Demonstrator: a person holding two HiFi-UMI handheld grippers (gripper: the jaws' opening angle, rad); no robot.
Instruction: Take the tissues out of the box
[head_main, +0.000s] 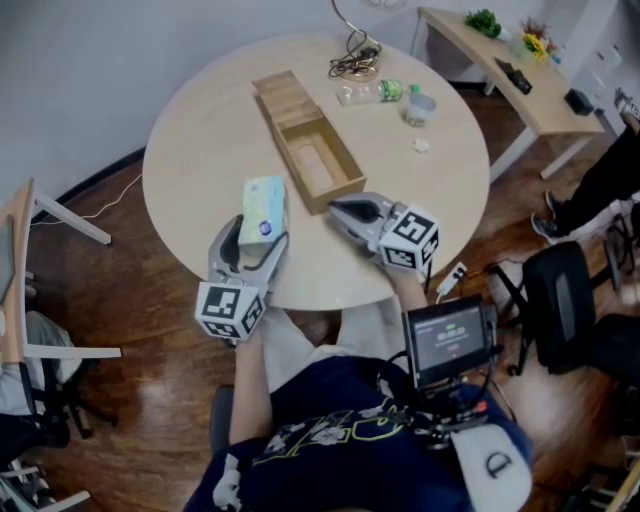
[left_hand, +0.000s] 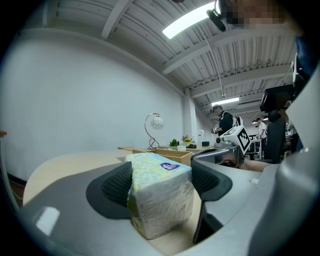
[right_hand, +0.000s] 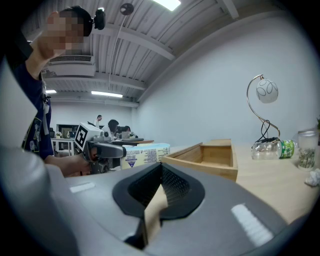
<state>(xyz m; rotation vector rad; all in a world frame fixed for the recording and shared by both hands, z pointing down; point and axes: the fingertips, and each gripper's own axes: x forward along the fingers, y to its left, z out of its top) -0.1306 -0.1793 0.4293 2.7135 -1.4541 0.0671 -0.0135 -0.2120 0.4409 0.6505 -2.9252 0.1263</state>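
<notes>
- The left gripper (head_main: 258, 232) is clamped on a pale green and white soft pack of tissues (head_main: 263, 205). Its two dark pads press the pack's opposite sides.
- The pack is outside the long light wooden box (head_main: 283, 100), just beside the box's near left corner. It stands on its narrow end over the round pale wooden surface (head_main: 200, 140). Whether its base touches the surface cannot be told.
- The open compartment at the near end of the box shows only its bare wooden floor.
- The right gripper (head_main: 338, 210) has its jaws closed together with nothing between them. It hovers just beside the near end of the box, to the right of the pack.
- A clear plastic bottle with a green label (head_main: 375, 92) lies on its side beyond the far right of the box. A small clear cup (head_main: 420, 106) stands just beside it.
- A crumpled white scrap (head_main: 421, 146) lies well to the right of the box.
- A curved metal lamp with coiled cables (head_main: 352, 58) stands past the far end of the box.
</notes>
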